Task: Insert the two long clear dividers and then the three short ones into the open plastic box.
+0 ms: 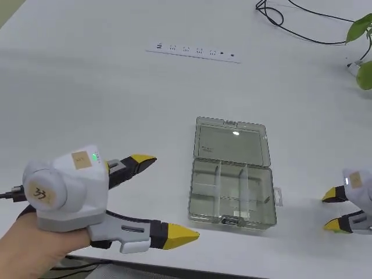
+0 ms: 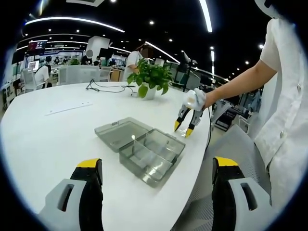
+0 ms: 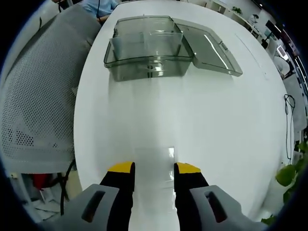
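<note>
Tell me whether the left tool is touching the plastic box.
Apart. In the head view, the left tool is held off to one side of the plastic box, with bare white table between them.

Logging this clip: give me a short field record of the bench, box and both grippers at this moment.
surface: white workbench
box: clear rectangular plastic box, lid open flat behind it
dividers: clear partitions stand inside the box; exact count unclear
left gripper: fingers open, empty, left of box
right gripper: fingers apart, nothing seen between, right of box
background: white power strip, black cable, green plant
</note>
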`<state>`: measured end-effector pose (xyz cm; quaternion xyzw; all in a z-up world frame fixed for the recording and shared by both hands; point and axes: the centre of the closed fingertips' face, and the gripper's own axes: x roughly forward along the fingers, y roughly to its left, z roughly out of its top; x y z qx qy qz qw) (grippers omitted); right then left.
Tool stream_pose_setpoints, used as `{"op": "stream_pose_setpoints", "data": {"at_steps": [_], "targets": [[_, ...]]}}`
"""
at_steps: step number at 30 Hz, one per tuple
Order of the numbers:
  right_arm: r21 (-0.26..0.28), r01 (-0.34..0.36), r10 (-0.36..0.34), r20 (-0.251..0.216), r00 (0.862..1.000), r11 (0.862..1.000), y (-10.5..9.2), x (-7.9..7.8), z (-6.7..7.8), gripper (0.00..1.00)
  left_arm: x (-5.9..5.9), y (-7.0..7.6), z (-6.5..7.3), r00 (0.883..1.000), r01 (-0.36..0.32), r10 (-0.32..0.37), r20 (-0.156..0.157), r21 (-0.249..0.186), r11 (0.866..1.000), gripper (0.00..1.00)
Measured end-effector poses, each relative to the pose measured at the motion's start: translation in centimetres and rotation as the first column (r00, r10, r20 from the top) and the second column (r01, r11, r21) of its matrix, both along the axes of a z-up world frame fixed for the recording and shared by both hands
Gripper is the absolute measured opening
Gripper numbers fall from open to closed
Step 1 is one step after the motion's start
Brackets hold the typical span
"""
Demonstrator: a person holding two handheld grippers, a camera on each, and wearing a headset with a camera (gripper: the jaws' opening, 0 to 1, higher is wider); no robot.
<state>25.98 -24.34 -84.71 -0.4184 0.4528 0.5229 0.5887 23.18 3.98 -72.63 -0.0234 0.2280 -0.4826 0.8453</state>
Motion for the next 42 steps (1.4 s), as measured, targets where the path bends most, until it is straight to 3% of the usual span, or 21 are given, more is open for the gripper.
{"op": "stream_pose_setpoints", "data": {"at_steps": [11, 18, 20, 26, 31, 33, 36, 38, 42], "targets": [[0.041, -0.003, 0.001, 0.053, 0.999, 0.999, 1.6, -0.1, 2.0, 0.33, 0.0, 0.2, 0.5, 1.000, -0.010, 0.010, 0.007, -0.004, 1.000, 0.97], [0.108, -0.017, 0.002, 0.137, 0.991, 0.994, 4.7, 0.0, 5.3, 0.33, 0.3, -0.2, 1.4, 1.000, -0.018, 0.018, 0.004, -0.026, 0.999, 0.96], [0.127, -0.022, 0.003, 0.152, 0.988, 0.992, 5.0, 0.9, 4.9, 0.33, 0.4, -0.4, 1.8, 1.000, -0.021, 0.021, 0.003, -0.032, 0.999, 0.95], [0.163, -0.052, 0.016, 0.213, 0.977, 0.985, 8.0, 0.5, 7.5, 0.33, 0.7, -1.3, 2.8, 0.999, -0.031, 0.030, -0.017, -0.061, 0.998, 0.92], [0.191, -0.101, 0.049, 0.260, 0.964, 0.976, 11.1, -0.5, 10.0, 0.33, 0.9, -2.4, 3.7, 0.997, -0.042, 0.036, -0.063, -0.096, 0.995, 0.88], [0.189, -0.121, 0.063, 0.285, 0.956, 0.975, 12.1, -0.7, 11.0, 0.33, 0.9, -2.9, 4.0, 0.997, -0.039, 0.032, -0.066, -0.109, 0.993, 0.85], [0.192, -0.135, 0.071, 0.306, 0.949, 0.972, 13.5, -1.1, 12.2, 0.33, 0.7, -3.8, 4.4, 0.993, -0.042, 0.026, -0.112, -0.138, 0.990, 0.79], [0.193, -0.155, 0.086, 0.325, 0.942, 0.969, 14.4, -1.4, 13.0, 0.33, 0.4, -4.5, 4.7, 0.985, -0.044, 0.014, -0.170, -0.175, 0.984, 0.74], [0.188, -0.173, 0.098, 0.351, 0.931, 0.967, 15.8, -1.9, 14.2, 0.33, 0.3, -5.5, 4.8, 0.978, -0.046, 0.003, -0.208, -0.200, 0.979, 0.67]]}}
